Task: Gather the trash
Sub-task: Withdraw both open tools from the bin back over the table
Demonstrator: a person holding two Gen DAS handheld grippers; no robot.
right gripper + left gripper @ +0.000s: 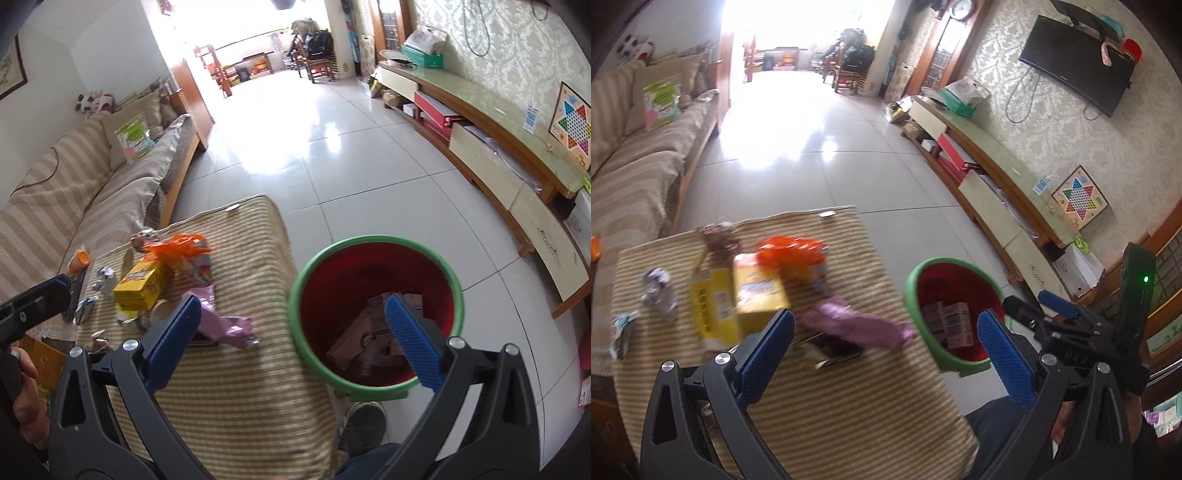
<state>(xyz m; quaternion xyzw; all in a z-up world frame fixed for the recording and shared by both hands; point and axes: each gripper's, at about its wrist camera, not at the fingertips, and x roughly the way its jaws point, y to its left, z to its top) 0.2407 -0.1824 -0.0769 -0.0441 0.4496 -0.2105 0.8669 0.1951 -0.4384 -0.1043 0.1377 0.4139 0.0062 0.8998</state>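
Left gripper point(886, 354): its blue fingers point(764, 354) stand wide apart and hold nothing; they hang over the near end of the bench, touching none of the litter.
Right gripper point(291, 339): its fingers point(413, 339) are spread wide and empty; the right finger lies across the mouth of the bin, the left finger over the bench edge. Whether the right finger touches anything inside cannot be told.
Bin point(373, 387): red inside with a green rim, standing on the floor just beside the bench; flattened cartons point(947, 323) lie at its bottom, partly covered by the finger in the right wrist view.
Bench point(842, 406): covered by a striped cloth, its near end cut off by the gripper frames.
Yellow box point(738, 302): on the bench, blurred in the left wrist view so its print cannot be read.
Orange wrapper point(177, 247): just behind the yellow box, touching it.
Pink wrapper point(229, 325): near the bench edge facing the bin, lying over a dark flat item that is mostly hidden.
Crumpled foil point(657, 291): left of the box, too smeared to identify.
Person: a shoe point(362, 428) shows below the bin; a hand point(26, 406) at the left edge is cut off.
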